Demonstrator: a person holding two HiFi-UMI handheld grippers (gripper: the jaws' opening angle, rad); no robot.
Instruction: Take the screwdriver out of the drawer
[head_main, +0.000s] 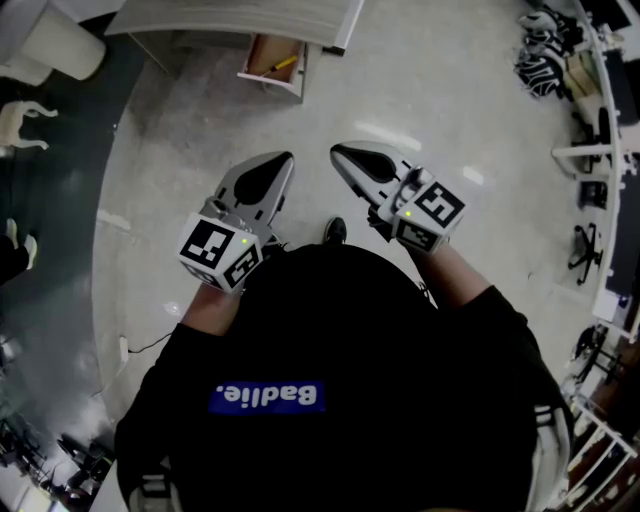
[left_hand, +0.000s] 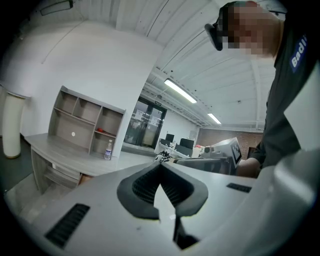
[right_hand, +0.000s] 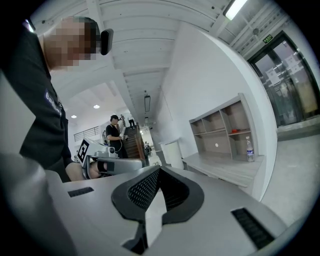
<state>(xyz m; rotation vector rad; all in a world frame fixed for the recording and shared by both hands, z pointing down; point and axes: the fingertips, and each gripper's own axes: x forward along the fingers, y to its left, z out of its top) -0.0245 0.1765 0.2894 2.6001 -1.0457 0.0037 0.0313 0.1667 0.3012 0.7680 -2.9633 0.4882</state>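
Observation:
A yellow-handled screwdriver (head_main: 284, 64) lies in an open drawer (head_main: 271, 84) that sticks out from under the grey desk (head_main: 230, 18) at the top of the head view. Both grippers are held side by side in front of my chest, well short of the drawer. My left gripper (head_main: 283, 159) is shut with nothing in it, its pads meeting at the tip (left_hand: 161, 165). My right gripper (head_main: 338, 152) is likewise shut and holds nothing (right_hand: 159, 169). Neither gripper view shows the screwdriver.
A shelf unit (left_hand: 85, 120) and a water bottle (left_hand: 108, 150) stand on the desk. A white cylinder bin (head_main: 60, 40) is left of the desk. Office chairs (head_main: 590, 245) line the right side. Another person (right_hand: 116, 132) stands far off.

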